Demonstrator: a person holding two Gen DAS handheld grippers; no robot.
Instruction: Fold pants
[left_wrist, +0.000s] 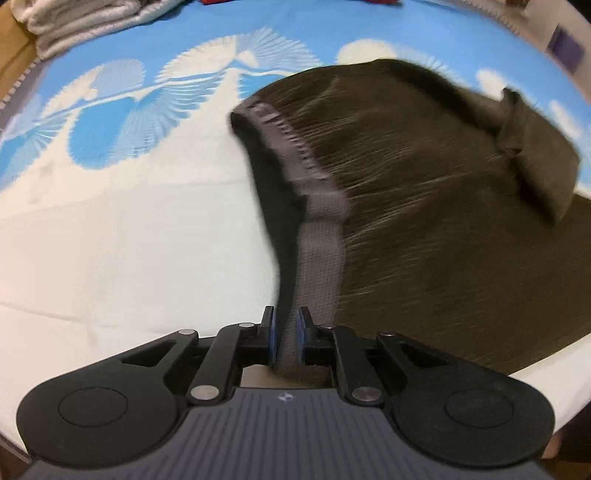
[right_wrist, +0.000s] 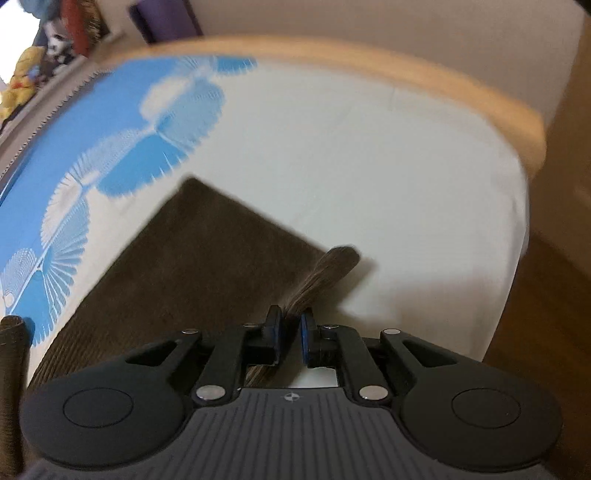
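Dark brown corduroy pants (left_wrist: 424, 206) lie on a bed with a white and blue sheet (left_wrist: 122, 221). My left gripper (left_wrist: 286, 332) is shut on the grey elastic waistband (left_wrist: 321, 251) and holds that edge lifted. In the right wrist view the pants (right_wrist: 207, 258) spread flat to the left. My right gripper (right_wrist: 291, 332) is shut on a bunched fold of the pants (right_wrist: 325, 273) at their right edge, raised off the sheet. Both views are motion-blurred.
Folded white towels (left_wrist: 77, 26) sit at the far left corner of the bed. A wooden bed frame (right_wrist: 424, 85) runs along the far edge, with wood floor (right_wrist: 546, 332) to the right. Toys and clutter (right_wrist: 44, 48) lie beyond the bed's left side.
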